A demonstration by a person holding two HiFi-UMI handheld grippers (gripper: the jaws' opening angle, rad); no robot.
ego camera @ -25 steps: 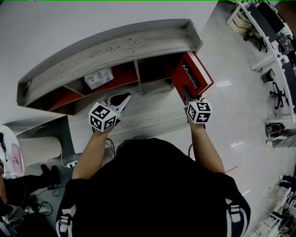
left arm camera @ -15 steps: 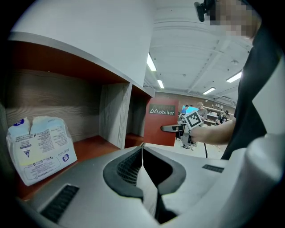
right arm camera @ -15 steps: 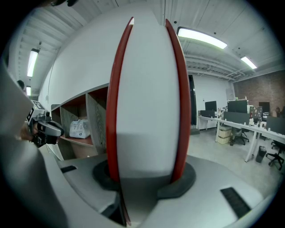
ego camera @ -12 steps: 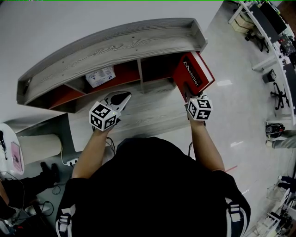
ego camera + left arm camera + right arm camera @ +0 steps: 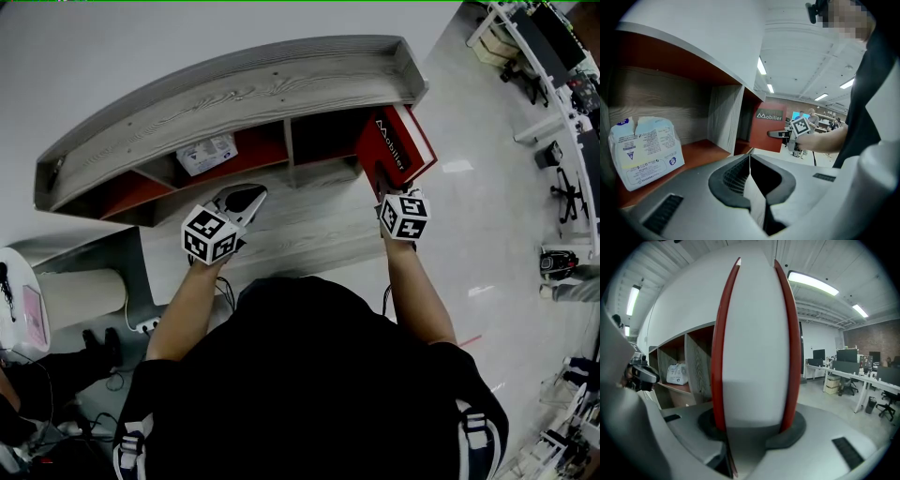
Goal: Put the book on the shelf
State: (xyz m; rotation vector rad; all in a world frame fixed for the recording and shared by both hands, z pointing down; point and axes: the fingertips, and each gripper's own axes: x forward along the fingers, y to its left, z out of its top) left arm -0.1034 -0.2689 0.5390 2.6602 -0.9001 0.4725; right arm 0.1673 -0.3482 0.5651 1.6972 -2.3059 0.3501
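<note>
**Tool state.** The right gripper (image 5: 382,186) is clamped on the book (image 5: 398,150). In its own view the jaws press one on each red cover, with the white page block (image 5: 754,343) facing the camera. The left gripper (image 5: 246,197) has its jaws together with nothing between them. It hovers at 11 o'clock of the person, in front of the middle bays.

**Location of item.** The book stands upright at 1 o'clock, at the mouth of the right-end bay of the shelf (image 5: 234,94). Its lettered cover faces the divider. Its far edge lies at or just under the top board. How deep it sits inside cannot be told. A white packet (image 5: 208,153) sits in a bay at 11 o'clock, well apart from the book.

**Handling assessment.**
- The book looks like a thick hardback, judged stiff, fairly heavy and not fragile.
- The covers look smooth, so slipping under a light pinch is possible.
- The hold is at one edge, and the book's weight may lever it downward about the jaws.
- The present hold, across both covers at the open page edge, is judged suitable. It keeps the pages shut and leads the spine side into the bay.

**Risk.** A corner could catch on the divider or the top board.
</note>
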